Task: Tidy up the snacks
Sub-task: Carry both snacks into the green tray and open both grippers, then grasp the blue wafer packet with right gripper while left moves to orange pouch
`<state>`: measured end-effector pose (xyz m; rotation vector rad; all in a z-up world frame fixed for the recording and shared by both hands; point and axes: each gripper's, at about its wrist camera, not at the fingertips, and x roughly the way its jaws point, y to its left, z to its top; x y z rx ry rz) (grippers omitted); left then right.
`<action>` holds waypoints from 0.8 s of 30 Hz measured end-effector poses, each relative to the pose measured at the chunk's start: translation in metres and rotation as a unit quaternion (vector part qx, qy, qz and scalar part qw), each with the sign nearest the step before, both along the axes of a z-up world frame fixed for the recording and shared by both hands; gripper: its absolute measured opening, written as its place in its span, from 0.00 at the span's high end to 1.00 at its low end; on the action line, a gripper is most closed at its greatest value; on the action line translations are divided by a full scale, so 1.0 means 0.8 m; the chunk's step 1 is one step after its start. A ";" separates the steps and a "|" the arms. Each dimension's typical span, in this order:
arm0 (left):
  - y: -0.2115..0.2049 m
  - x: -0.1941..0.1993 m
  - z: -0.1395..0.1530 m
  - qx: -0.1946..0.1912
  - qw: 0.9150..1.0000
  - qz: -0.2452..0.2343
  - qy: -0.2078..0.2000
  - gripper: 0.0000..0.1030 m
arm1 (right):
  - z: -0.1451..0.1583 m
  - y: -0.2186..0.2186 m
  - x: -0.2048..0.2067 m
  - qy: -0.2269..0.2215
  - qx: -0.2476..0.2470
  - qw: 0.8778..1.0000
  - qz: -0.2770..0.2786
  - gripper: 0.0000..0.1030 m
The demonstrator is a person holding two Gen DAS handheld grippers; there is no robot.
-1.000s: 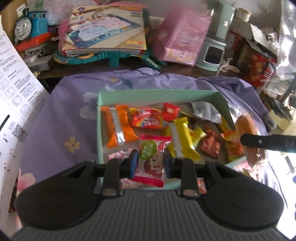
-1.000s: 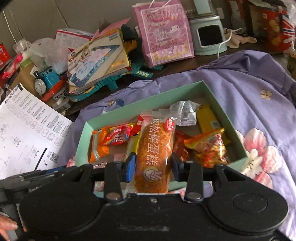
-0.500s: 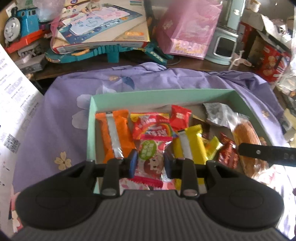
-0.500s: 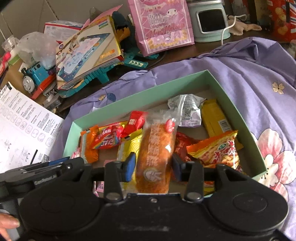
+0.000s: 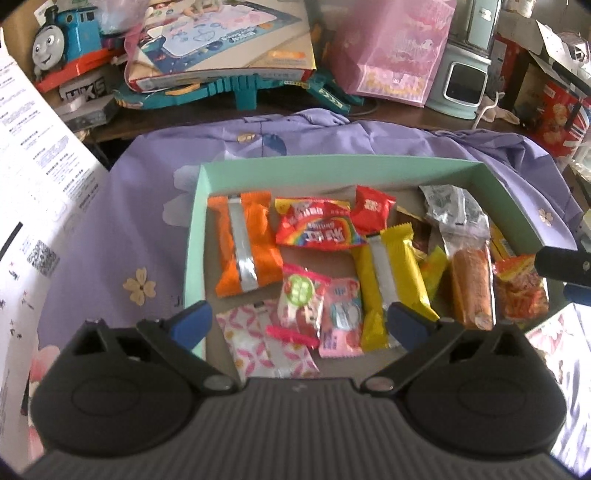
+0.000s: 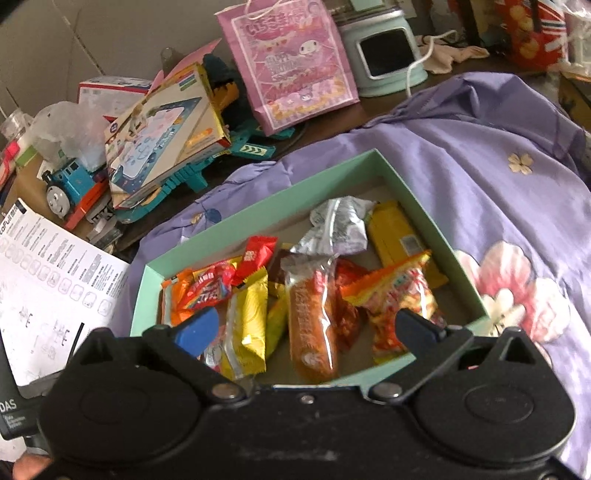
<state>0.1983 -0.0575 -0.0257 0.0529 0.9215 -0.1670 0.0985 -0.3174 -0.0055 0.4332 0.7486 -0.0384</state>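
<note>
While my left gripper (image 5: 297, 323) hangs over the near edge of the mint-green box (image 5: 332, 162), its jaws are swinging wide apart, and the small pink-and-green candy packet (image 5: 301, 295) lies loose between them on the box floor, touched by neither pad. That box sits on a purple flowered cloth (image 5: 122, 229) spread over the table. At the far left of the box lies an orange packet (image 5: 245, 243) with a silver seam up. Just right of it is a red rainbow-printed candy bag (image 5: 316, 225), with a small red packet (image 5: 371, 208) at its far right corner. Near my jaws a pink-patterned white packet (image 5: 251, 341) and a pale pink packet (image 5: 341, 314) flank the candy packet. Further right comes a long yellow packet (image 5: 388, 273), then the clear-wrapped orange cake stick (image 5: 471, 284), with a crumpled silver wrapper (image 5: 448, 206) beyond it.

My right gripper (image 6: 304, 326) hovers over the near right side of the same box, its jaws also opening wide. The cake stick lies between them on the other snacks, free of both pads. Right of it sits an orange-and-red crisp bag (image 6: 399, 291), and a flat yellow bar (image 6: 397, 232) lies along the box's right wall.

Beyond the cloth, from left to right, stand a white instruction sheet (image 5: 33, 155), a blue toy train (image 5: 66, 33), a drawing-mat box (image 5: 221, 37) and a pink gift bag (image 5: 397, 51).
</note>
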 end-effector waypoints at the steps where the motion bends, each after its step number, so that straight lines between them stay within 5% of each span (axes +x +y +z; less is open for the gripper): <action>1: -0.001 -0.004 0.001 0.000 1.000 0.000 0.000 0.00 | 0.000 -0.001 -0.003 0.001 0.002 1.000 -0.001 0.00; 15: -0.011 -0.054 0.031 -0.004 1.000 -0.019 -0.014 0.00 | 0.020 -0.006 -0.058 -0.017 0.002 1.000 -0.005 0.00; 24: -0.019 -0.102 0.019 -0.003 0.999 -0.048 0.006 0.00 | -0.002 -0.018 -0.103 0.006 -0.007 1.000 -0.010 0.00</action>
